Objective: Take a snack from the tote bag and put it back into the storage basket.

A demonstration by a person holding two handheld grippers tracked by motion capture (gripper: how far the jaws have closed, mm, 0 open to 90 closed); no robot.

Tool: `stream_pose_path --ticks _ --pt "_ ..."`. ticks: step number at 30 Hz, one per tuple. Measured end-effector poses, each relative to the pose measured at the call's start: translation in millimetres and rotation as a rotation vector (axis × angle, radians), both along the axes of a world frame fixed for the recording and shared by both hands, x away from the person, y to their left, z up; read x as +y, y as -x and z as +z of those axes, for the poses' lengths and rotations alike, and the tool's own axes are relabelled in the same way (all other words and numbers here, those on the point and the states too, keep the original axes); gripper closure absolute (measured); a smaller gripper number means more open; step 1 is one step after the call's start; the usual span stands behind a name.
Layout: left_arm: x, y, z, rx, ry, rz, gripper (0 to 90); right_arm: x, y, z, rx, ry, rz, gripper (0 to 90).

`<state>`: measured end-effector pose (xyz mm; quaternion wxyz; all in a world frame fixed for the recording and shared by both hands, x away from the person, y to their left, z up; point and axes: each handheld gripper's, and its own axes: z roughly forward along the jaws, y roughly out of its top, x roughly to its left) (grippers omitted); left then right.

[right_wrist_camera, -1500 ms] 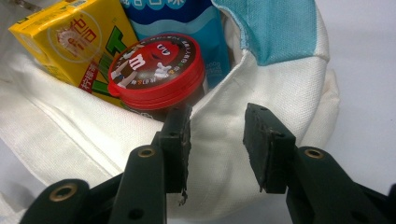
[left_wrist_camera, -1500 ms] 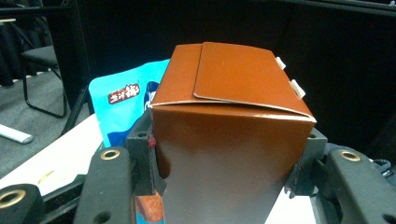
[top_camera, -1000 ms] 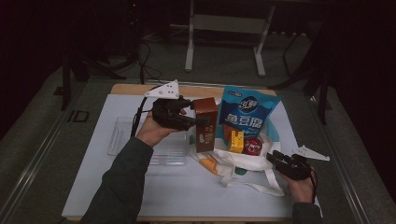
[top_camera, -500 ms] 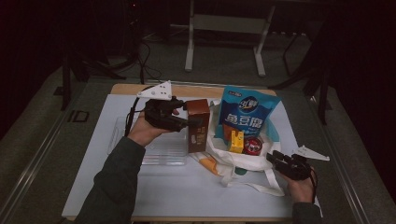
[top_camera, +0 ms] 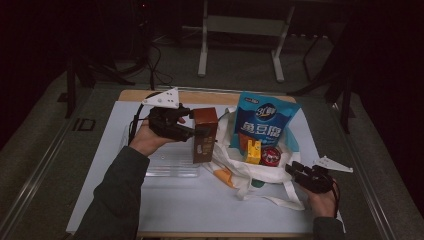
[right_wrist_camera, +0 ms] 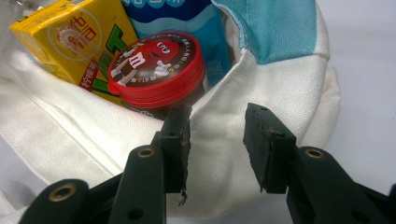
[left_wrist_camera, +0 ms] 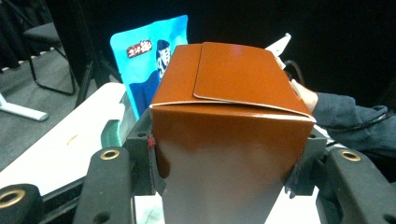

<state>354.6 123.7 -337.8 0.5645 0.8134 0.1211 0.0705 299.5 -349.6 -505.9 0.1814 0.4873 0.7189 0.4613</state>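
Dim room, white-topped table (top_camera: 165, 200) seen from above. A person works with 2 handheld grippers.

Left gripper (top_camera: 197, 134), center-left of the high view, pinches a brown carton (top_camera: 205, 135) by its 2 side walls, approx. mid-height. In the left gripper view the carton (left_wrist_camera: 231, 135) sits upright at center frame, jaws pressed against both sides, top flap closed. The side grip likely keeps the carton vertical so it can go into or out of the bag without tipping. It hangs just left of the bag's mouth, above a clear plastic tray (top_camera: 170, 165).

White canvas tote bag (top_camera: 250, 175) lies at center w/ mouth propped open. Inside: tall blue snack pouch (top_camera: 265, 122), yellow drink box (top_camera: 253, 151), red-lidded candy tub (top_camera: 270, 155).

Right gripper (top_camera: 300, 172), lower right of the high view, sits at the bag's right edge. In the right gripper view its jaws are spread w/ nothing pressed between them; the bag's cloth rim (right_wrist_camera: 219, 135) lies in the gap, tub (right_wrist_camera: 156, 70) just beyond the left jaw. Probably steadying or about to hold the opening.
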Motion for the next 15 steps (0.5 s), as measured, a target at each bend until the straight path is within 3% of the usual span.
stream_pose_path --ticks 10,15 --pt "17.6 -1.7 -3.1 -0.012 -0.031 0.032 43.1 0.0 0.0 -0.7 0.003 -0.004 -0.001 60.7" --pt "21.0 0.0 -7.6 -0.013 -0.088 0.039 43.1 -0.3 0.0 -0.9 0.001 -0.003 -0.001 60.6"
